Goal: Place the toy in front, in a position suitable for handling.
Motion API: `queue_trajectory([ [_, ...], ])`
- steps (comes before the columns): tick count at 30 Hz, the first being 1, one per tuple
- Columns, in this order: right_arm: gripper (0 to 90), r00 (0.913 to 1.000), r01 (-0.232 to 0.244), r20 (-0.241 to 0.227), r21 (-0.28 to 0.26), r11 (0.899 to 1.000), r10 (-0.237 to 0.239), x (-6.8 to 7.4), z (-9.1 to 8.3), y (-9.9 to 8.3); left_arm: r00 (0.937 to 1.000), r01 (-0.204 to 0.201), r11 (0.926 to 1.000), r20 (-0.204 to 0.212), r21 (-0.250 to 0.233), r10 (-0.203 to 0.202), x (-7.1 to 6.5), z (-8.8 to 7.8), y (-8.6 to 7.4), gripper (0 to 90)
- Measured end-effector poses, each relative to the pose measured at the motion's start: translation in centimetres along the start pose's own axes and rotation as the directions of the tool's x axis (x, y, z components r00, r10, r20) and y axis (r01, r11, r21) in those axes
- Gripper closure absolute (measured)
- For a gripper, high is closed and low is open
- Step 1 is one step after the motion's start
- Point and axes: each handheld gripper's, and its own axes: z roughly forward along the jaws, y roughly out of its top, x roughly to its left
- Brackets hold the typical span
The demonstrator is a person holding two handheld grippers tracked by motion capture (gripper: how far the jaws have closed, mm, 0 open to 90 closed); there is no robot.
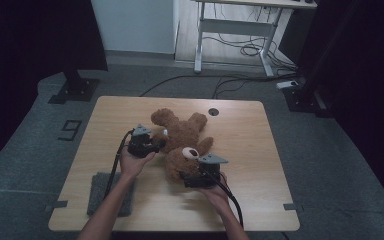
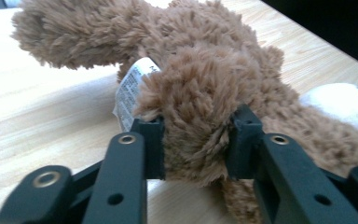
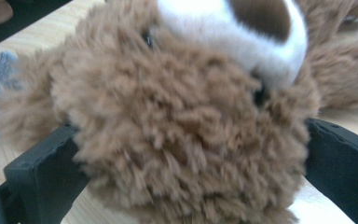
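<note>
A brown teddy bear [image 1: 180, 137] lies on its back on the wooden table [image 1: 245, 150], its head with a white muzzle [image 1: 190, 152] pointing toward me. My left gripper [image 1: 161, 146] comes at it from the left. In the left gripper view the jaws [image 2: 196, 126] are shut on a furry limb of the bear [image 2: 200, 93], next to a white sewn-in label [image 2: 130, 91]. My right gripper [image 1: 182, 171] is at the bear's head. In the right gripper view its jaws [image 3: 191, 135] stand wide on either side of the head [image 3: 182, 126].
A grey felt pad [image 1: 102, 192] lies near the table's front left corner. A round cable hole [image 1: 213, 111] sits at the far edge. Behind the table stand a white desk frame [image 1: 240, 30] and loose cables on the floor [image 1: 230, 82].
</note>
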Motion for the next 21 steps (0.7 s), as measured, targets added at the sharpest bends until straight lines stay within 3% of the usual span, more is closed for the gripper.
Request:
queue_trajectory([
  [5,0.0,0.9993,-0.006,-0.038,0.025,1.0,0.007,-0.5,0.9,-0.7,0.9997,0.003,1.0,0.025,0.004,-0.003,-0.2,0.0,0.0,68.3],
  [8,4.5,0.9987,-0.003,-0.052,0.025,1.0,0.004,-0.7,1.0,-0.7,0.9993,-0.002,1.0,0.039,0.004,0.002,-0.4,-0.1,0.0,69.3],
  [9,17.5,0.9984,0.009,-0.055,0.017,1.0,-0.008,-0.6,0.8,-0.8,0.9986,-0.003,1.0,0.052,0.0,0.003,-0.5,-0.1,0.0,69.8],
  [10,17.5,0.9984,0.009,-0.055,0.017,1.0,-0.008,-0.6,0.8,-0.8,0.9986,-0.003,1.0,0.052,0.0,0.003,-0.5,-0.1,0.0,70.2],
  [11,30.4,0.9982,0.024,-0.055,0.0,1.0,-0.024,-0.6,0.5,-0.9,0.9976,0.003,1.0,0.07,-0.009,-0.003,-0.6,-0.2,0.1,70.6],
  [12,30.4,0.9982,0.024,-0.055,0.0,1.0,-0.024,-0.6,0.5,-0.9,0.9976,0.003,1.0,0.07,-0.009,-0.003,-0.6,-0.2,0.1,70.9],
  [13,40.8,0.9981,0.045,-0.039,-0.026,0.999,-0.046,-0.5,0.2,-1.0,0.9969,0.0,0.9999,0.078,-0.011,0.001,-0.8,-0.4,0.2,71.5],
  [18,49.6,0.9951,0.098,-0.005,-0.062,0.993,-0.098,-0.3,-0.2,-1.1,0.9961,-0.025,0.9993,0.084,-0.03,0.027,-1.5,-1.3,0.6,72.7],
  [21,52.4,0.9855,0.168,0.039,-0.093,0.981,-0.165,-0.3,-0.8,-0.7,0.9954,-0.025,0.9989,0.091,-0.04,0.029,-1.7,-1.7,0.7,73.3],
])
